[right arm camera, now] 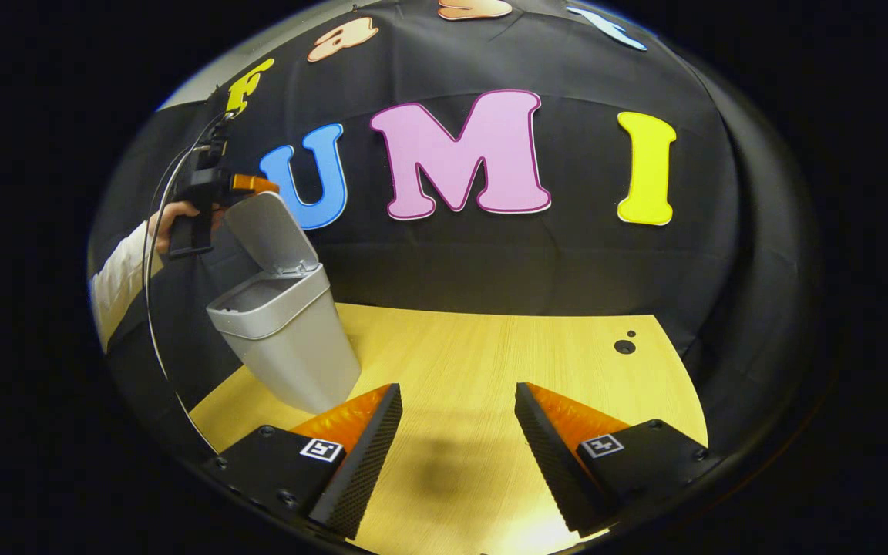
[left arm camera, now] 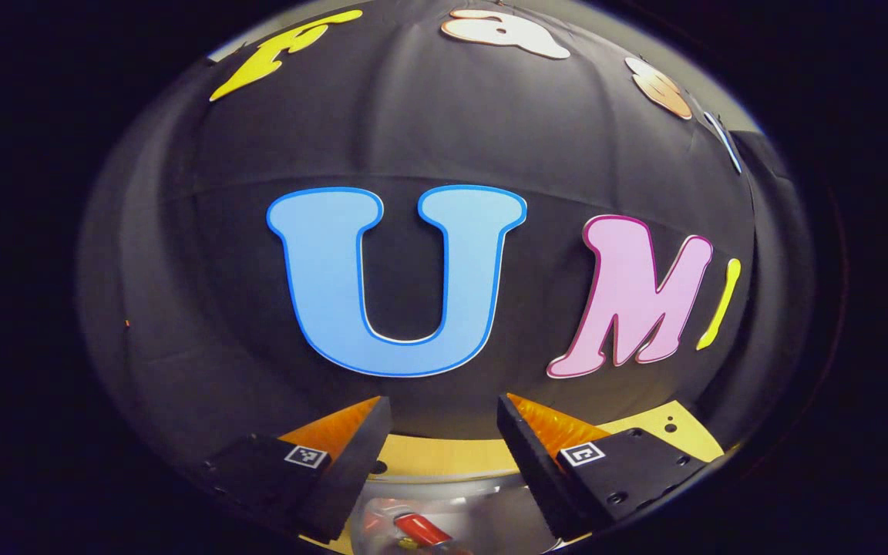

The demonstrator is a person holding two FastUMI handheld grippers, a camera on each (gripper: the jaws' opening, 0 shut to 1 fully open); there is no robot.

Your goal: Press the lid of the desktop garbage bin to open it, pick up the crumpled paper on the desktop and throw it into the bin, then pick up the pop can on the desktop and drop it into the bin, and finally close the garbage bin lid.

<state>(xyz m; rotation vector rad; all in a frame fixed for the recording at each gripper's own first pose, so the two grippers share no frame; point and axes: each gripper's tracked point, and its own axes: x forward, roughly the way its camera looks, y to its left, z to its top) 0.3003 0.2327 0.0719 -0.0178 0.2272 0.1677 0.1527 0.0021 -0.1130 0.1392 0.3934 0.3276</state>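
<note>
While the black cloth wall (right arm camera: 567,254) hangs in soft folds behind everything, the largest surface beneath it is the desktop (right arm camera: 490,362), a pale yellow wood-grain board, smooth and matte, with two small dark round holes (right arm camera: 624,346) near its far right edge. On its left side stands the garbage bin (right arm camera: 290,347), a grey plastic tub with tapering walls and rounded corners; its flat lid (right arm camera: 267,231) is tipped up on its rear hinge, so the mouth is open.

Above that raised lid, in the right gripper view, a hand (right arm camera: 160,227) in a white sleeve (right arm camera: 116,281) holds the left gripper (right arm camera: 255,185), whose fingers reach just over the lid's top edge; whether they touch it cannot be told. A thin cable (right arm camera: 153,308) arcs down from it.

From its own camera, the left gripper (left arm camera: 444,432) has its wedge-shaped, ridged fingers spread wide with nothing between them. Below them lies the bin's pale curved rim, and inside is a red pop can (left arm camera: 422,532), partly cut off by the view's edge.

Over bare desktop, right of the bin, the right gripper (right arm camera: 455,432) is likewise spread wide and holds nothing, its finely textured pads (right arm camera: 371,455) facing each other.
</note>
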